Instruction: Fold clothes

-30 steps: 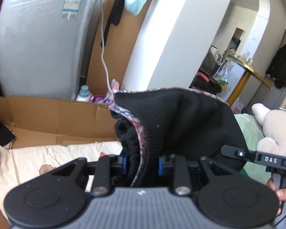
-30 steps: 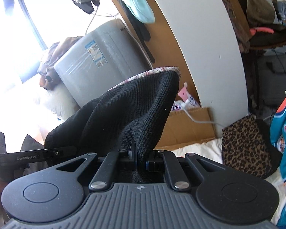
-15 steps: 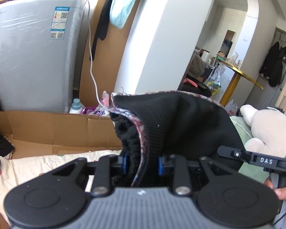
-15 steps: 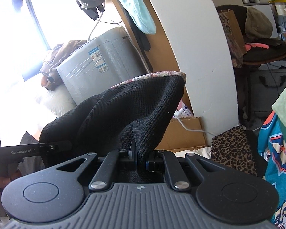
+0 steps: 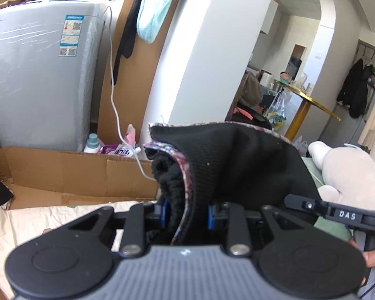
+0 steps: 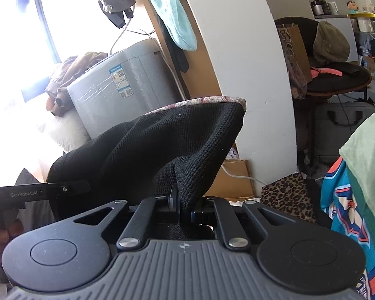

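Left tool clamping bunched black garment, right tool pinching its edge, held aloft

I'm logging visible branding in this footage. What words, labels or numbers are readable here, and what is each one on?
"DAS": on the right tongs' side arm, left wrist view.
"GenRobot.AI": on the left tongs' side arm, right wrist view.
Blue and white sticker on the grey appliance: codes and print too small to read.
Purple pouch beside the blue-capped bottle: lettering blurred, unreadable.
Patterned paper bag: print unreadable.
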Action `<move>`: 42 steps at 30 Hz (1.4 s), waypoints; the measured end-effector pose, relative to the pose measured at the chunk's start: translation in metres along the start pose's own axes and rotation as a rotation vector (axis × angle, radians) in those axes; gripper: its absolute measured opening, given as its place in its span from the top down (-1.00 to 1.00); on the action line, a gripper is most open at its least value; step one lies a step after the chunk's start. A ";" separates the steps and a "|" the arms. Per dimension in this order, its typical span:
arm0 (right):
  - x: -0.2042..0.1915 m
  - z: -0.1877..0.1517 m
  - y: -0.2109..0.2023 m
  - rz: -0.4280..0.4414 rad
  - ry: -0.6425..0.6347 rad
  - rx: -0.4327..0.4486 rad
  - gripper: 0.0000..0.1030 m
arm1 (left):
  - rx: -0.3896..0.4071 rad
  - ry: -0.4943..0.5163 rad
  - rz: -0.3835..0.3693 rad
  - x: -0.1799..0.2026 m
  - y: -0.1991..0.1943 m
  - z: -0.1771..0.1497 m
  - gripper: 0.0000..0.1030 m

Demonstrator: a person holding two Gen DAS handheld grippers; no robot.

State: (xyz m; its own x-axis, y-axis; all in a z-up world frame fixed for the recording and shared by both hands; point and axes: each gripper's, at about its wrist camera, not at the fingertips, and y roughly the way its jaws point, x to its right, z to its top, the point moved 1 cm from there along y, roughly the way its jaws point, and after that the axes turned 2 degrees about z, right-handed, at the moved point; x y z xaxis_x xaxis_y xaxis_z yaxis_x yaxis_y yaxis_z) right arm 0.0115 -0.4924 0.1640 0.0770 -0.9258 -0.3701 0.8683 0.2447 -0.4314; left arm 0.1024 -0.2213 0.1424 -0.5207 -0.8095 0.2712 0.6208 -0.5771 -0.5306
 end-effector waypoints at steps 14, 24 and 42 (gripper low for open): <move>0.048 0.005 0.020 -0.107 -0.030 -0.011 0.88 | 0.009 -0.023 -0.040 0.018 0.054 -0.010 0.42; 0.103 -0.003 0.045 -0.197 -0.047 -0.006 0.88 | 0.012 -0.021 -0.069 0.038 0.115 -0.031 0.42; 0.174 -0.056 0.097 -0.344 -0.103 0.035 0.88 | 0.001 -0.017 -0.113 0.051 0.219 -0.095 0.41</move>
State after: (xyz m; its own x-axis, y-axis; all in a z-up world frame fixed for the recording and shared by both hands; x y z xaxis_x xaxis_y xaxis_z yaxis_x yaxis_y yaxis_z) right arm 0.0819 -0.6130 0.0115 -0.1756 -0.9768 -0.1223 0.8679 -0.0950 -0.4875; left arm 0.1557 -0.3785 -0.0363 -0.5770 -0.7411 0.3431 0.5594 -0.6648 -0.4951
